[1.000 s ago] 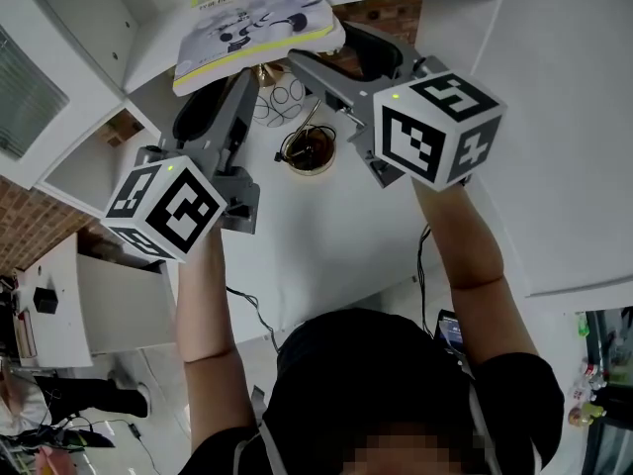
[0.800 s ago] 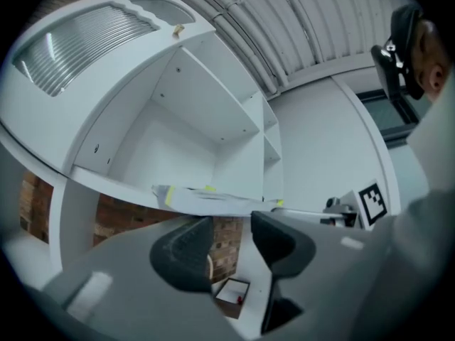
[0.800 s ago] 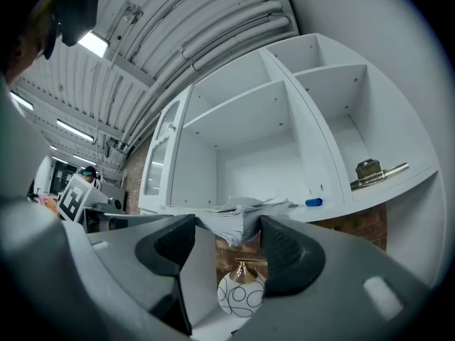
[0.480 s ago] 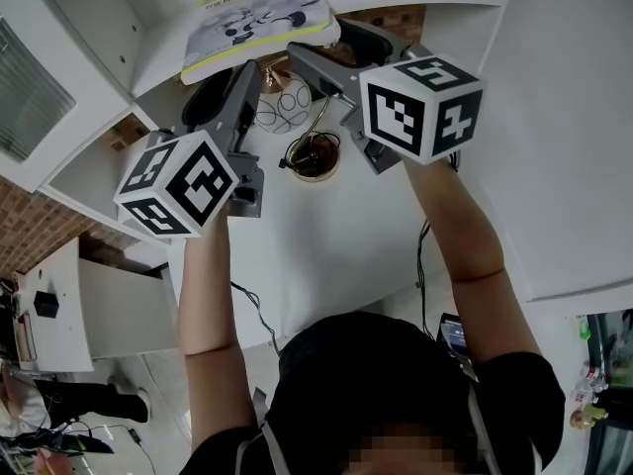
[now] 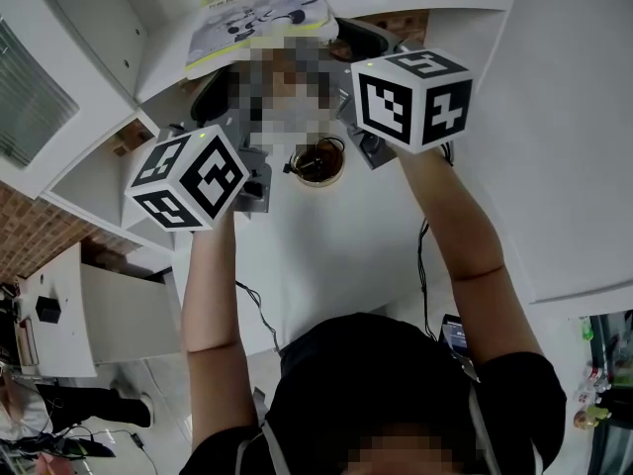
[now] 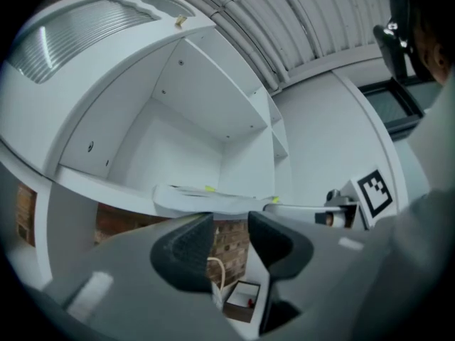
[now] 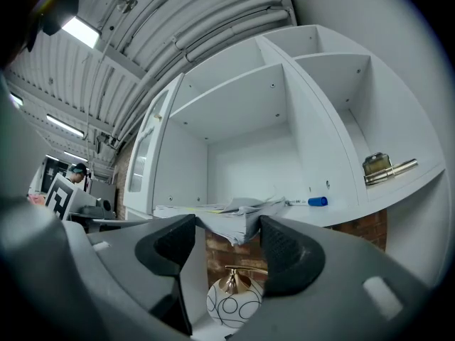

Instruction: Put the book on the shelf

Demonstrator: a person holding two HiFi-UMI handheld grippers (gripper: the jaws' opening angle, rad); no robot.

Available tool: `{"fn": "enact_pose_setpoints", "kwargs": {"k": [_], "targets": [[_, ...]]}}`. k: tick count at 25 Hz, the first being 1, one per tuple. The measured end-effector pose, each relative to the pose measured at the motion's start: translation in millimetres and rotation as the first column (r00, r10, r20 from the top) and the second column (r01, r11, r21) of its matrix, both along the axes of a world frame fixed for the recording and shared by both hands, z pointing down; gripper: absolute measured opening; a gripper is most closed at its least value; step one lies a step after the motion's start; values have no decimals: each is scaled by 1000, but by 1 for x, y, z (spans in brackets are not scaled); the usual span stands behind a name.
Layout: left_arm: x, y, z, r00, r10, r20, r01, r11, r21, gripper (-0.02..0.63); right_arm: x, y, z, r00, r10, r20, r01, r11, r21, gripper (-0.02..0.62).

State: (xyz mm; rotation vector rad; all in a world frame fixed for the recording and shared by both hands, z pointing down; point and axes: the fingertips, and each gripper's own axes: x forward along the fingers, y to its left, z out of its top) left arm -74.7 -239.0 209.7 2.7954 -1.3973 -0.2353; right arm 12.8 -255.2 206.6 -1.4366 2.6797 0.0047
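The book (image 5: pixel 259 16), a thin white paperback with yellow edging, lies flat on the white shelf (image 5: pixel 158 52) and its near edge hangs over the front. In the left gripper view my left gripper (image 6: pixel 231 234) is just below the book (image 6: pixel 213 200). Its jaws are closing, with only the brick wall behind showing between them. In the right gripper view my right gripper (image 7: pixel 227 239) stands open under the book's ragged corner (image 7: pixel 238 222), which shows in the gap without the pads pressing it. In the head view both marker cubes (image 5: pixel 188 178) (image 5: pixel 410 97) are raised, and a blurred patch hides the jaws.
A blue pen (image 7: pixel 318 202) and a brass metal piece (image 7: pixel 384 168) lie on the shelf right of the book. Below the shelf are a round patterned vase (image 7: pixel 231 300), a bowl (image 5: pixel 318 164) on the white table and a small box (image 6: pixel 242 300). A frosted cabinet door (image 5: pixel 30 97) stands left.
Both marker cubes have moved up in the head view toward the shelf, the left one also rightward. The book lies a little farther back on the shelf.
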Motion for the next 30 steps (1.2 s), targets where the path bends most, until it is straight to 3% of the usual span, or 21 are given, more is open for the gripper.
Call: {"fn": "enact_pose_setpoints", "kwargs": {"k": [18,22,30], "targets": [[-11,-17,11,999,20,-35,-21,999,-34,84,-12,-20,5,999,42,5,-42,999,3,290],[-8,-14,16,1000,10,-13,-10,1000,-23,86,-9,-13,9,997,75,-27,-74,997,31,247],[5,6,32,999,31,-17,-31,999,-22,89,-10,15,37,998,50,26,-50,999,-4,246]]}}
